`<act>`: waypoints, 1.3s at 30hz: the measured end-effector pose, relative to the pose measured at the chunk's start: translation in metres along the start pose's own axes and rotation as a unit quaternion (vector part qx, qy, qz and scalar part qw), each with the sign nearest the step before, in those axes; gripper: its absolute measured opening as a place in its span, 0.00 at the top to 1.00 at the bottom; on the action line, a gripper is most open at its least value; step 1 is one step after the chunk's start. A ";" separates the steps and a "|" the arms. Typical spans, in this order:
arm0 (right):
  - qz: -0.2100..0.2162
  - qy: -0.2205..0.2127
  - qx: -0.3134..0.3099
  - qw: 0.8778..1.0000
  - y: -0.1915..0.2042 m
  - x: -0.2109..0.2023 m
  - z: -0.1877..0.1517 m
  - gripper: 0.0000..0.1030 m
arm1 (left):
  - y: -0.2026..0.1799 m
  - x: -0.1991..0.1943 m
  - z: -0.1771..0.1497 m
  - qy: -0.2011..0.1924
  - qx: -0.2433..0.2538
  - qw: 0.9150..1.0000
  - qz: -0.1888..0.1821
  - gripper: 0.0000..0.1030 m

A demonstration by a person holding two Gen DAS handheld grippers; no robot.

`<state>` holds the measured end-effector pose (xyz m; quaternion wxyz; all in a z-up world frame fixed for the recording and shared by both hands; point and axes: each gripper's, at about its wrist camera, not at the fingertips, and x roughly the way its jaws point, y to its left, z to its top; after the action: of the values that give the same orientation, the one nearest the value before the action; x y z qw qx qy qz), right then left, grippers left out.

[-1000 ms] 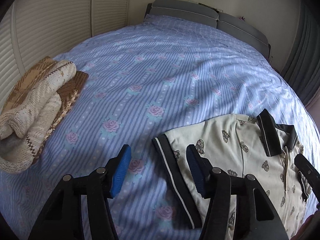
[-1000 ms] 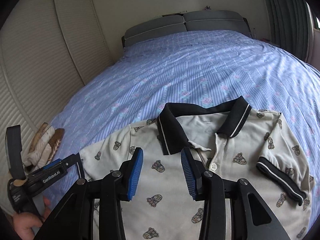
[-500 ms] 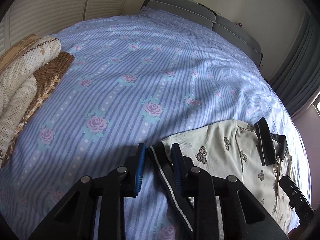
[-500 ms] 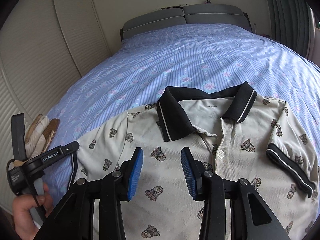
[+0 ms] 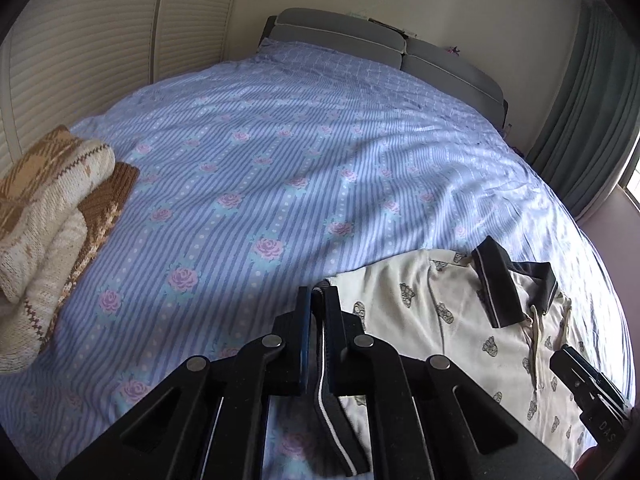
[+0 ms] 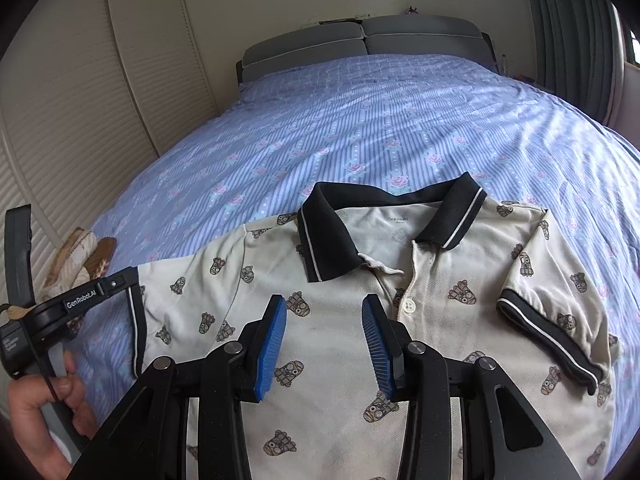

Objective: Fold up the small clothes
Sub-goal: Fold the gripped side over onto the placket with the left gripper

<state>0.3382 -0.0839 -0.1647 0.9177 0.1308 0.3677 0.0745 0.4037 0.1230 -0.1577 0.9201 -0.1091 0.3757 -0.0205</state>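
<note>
One polo shirt [image 6: 348,312] lies face up and spread flat on the bed [image 5: 280,168], at the end far from the headboard [image 6: 364,46]. It is cream with small printed figures, has one black collar [image 6: 332,236], two black-edged sleeves and one white button showing on the placket.

The left gripper [image 5: 317,304] has just closed: its two jaws are pinched together on the black cuff [image 5: 320,360] of the sleeve nearest the knitwear [image 5: 44,220], the cuff raised a little off the sheet. A hand [image 6: 36,412] grips its handle. The right gripper [image 6: 324,320] hovers over the shirt's chest, just below the collar, with jaws apart and nothing between them.

One folded pile of cream-and-brown knitwear sits at the bed's edge, well apart from the shirt.

The sheet is blue-striped with pink roses. Past the bed stand a grey two-cushion headboard, louvred wardrobe doors [image 5: 80,64] beside the knitwear, and a green curtain [image 5: 588,112] on the opposite side.
</note>
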 end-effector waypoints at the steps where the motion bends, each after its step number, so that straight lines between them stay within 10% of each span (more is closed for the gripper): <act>1: -0.002 -0.002 -0.001 1.000 -0.004 -0.004 -0.001 0.60 | -0.008 -0.005 0.000 -0.002 0.007 1.000 0.001 0.92; 15: -0.021 -0.012 0.057 0.998 -0.077 -0.037 -0.012 0.60 | -0.156 -0.002 -0.025 0.029 0.102 0.993 -0.045 0.92; 29: -0.014 0.008 0.117 0.993 -0.126 -0.024 -0.029 0.60 | -0.191 0.042 -0.056 0.075 0.137 0.987 -0.034 0.92; 34: -0.008 0.014 0.120 0.993 -0.128 -0.020 -0.032 0.60 | -0.191 0.040 -0.062 0.072 0.152 0.986 -0.007 0.56; 39: 0.000 0.006 0.119 0.993 -0.127 -0.024 -0.031 0.60 | -0.170 -0.002 -0.064 0.046 0.155 0.987 -0.017 0.50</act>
<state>0.3045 -0.2046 -0.2084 0.8934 0.2382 0.3796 0.0307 0.3653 -0.0548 -0.1638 0.9071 0.0298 0.4080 -0.0989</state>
